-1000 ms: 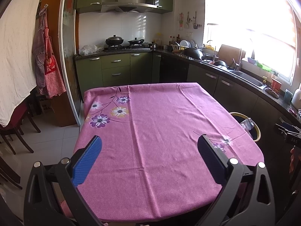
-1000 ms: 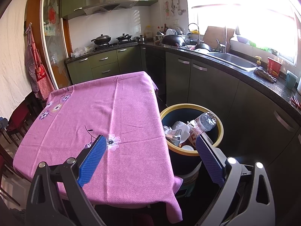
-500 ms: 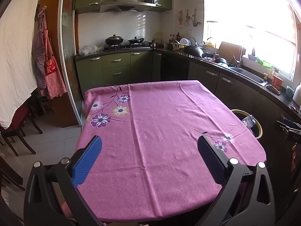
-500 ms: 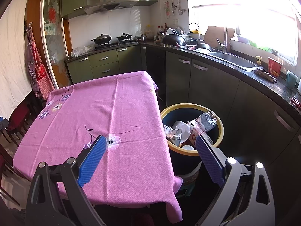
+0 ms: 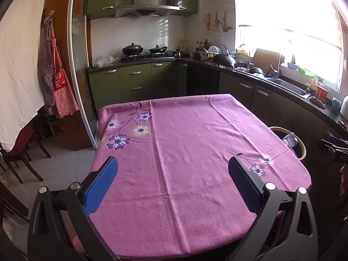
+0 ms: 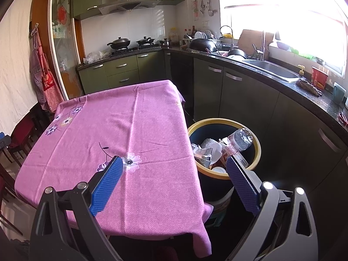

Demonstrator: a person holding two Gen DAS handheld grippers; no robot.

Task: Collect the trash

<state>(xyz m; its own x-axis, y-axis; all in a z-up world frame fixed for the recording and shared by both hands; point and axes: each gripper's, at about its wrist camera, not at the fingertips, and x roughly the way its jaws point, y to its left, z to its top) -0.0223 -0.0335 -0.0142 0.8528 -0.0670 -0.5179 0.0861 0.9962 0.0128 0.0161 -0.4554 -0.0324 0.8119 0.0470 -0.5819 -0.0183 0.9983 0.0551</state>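
Observation:
A dark bin with a yellow rim (image 6: 258,150) stands on the floor at the right of the table; its rim (image 5: 303,150) also shows in the left wrist view. It holds a plastic bottle (image 6: 240,140), crumpled wrappers (image 6: 203,152) and a small cup (image 6: 218,169). The pink flowered tablecloth (image 5: 191,143) (image 6: 139,134) bears no trash that I can see. My left gripper (image 5: 173,181) hangs open above the table's near edge, nothing between its fingers. My right gripper (image 6: 174,180) is open too, above the table's near right corner and the bin.
Green kitchen cabinets and a dark counter (image 6: 304,91) with a sink (image 6: 271,69) run along the back and right. Dark wooden chairs (image 5: 19,158) stand at the left. Red checked aprons (image 5: 54,87) hang by a sliding door. The other gripper (image 5: 335,148) shows at the right edge.
The left gripper has risen and drawn back a little, so the table sits lower in its view. The right gripper has hardly moved. Both stay open.

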